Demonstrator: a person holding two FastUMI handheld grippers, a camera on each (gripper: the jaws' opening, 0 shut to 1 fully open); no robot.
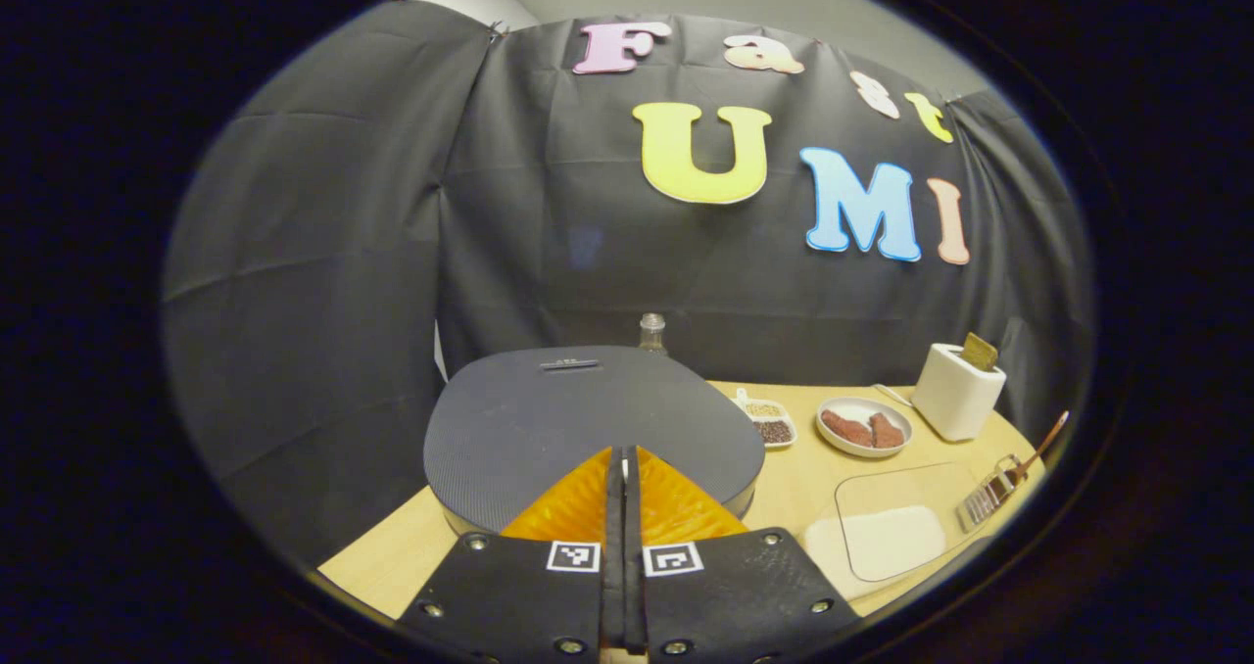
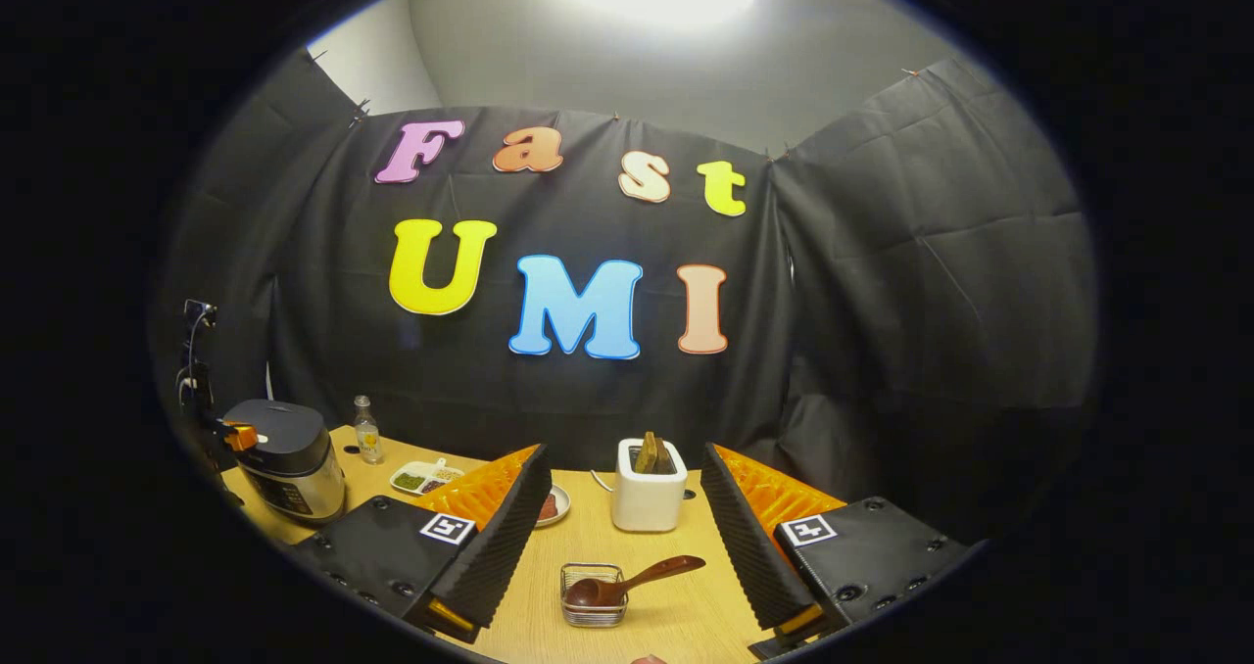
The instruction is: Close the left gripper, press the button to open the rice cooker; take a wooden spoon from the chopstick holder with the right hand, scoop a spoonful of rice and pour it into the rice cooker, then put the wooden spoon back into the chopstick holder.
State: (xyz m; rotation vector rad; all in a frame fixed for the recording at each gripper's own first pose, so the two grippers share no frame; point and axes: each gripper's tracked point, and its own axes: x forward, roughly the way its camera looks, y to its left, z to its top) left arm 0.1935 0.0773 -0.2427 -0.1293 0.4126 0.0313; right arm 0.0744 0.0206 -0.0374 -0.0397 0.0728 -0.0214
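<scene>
The left gripper (image 1: 624,468) has its jaws pressed together, poised over the rice cooker (image 1: 588,429) lid. The right gripper (image 2: 627,537) stands wide apart, nothing between, aimed at the wooden spoon (image 2: 627,583) lying in the wire chopstick holder (image 2: 593,597). The spoon looks light, stiff and smooth; its raised handle is probably the best hold. The right gripper view also shows the cooker's side, well to the left.

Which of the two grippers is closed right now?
The left gripper, fingers pressed together above the rice cooker; the right gripper stands wide open.
</scene>
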